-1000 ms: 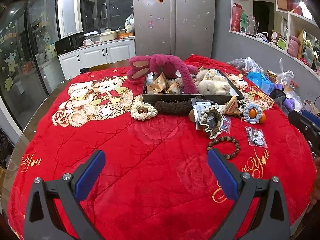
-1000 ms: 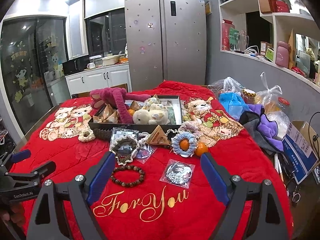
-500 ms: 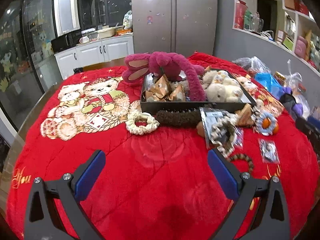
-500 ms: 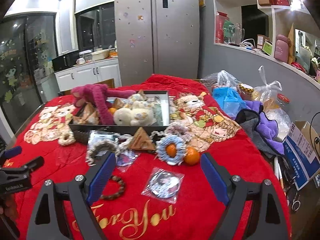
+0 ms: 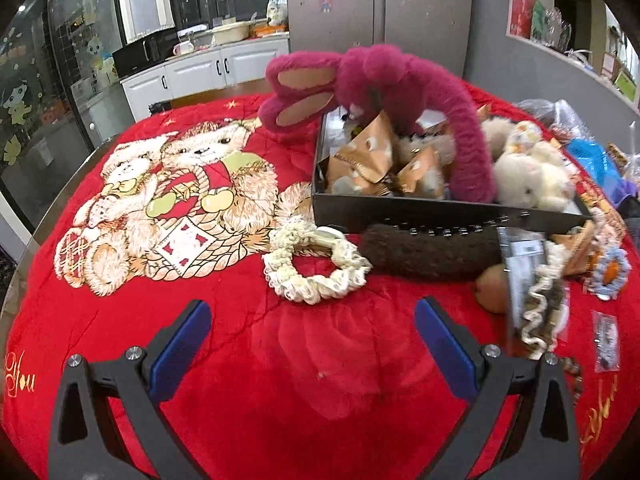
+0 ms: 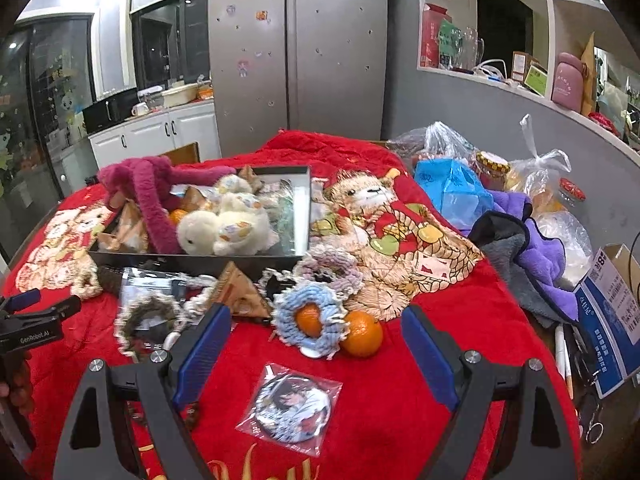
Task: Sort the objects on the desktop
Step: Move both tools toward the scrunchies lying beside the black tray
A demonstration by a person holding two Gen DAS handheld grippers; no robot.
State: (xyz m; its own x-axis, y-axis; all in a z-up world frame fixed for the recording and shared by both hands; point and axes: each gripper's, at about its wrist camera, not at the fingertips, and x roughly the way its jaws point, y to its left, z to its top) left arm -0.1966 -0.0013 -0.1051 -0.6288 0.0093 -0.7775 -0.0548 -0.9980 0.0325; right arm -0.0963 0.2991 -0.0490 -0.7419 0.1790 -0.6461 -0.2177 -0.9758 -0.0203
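Your left gripper [image 5: 312,338] and right gripper [image 6: 316,338] have black angular frames, blue ribbed pads, silver screws; one side reads "GenRobot.AI".

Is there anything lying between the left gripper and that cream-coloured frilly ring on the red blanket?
Nothing visible. The left gripper has its jaws open, with only bare red blanket between them and the cream frilly ring. The brown fuzzy roll lies to the ring's right, touching its edge, not in front of it.

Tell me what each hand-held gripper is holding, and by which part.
Nothing. The left hand-held gripper and the right hand-held gripper are both open and empty above the red blanket.
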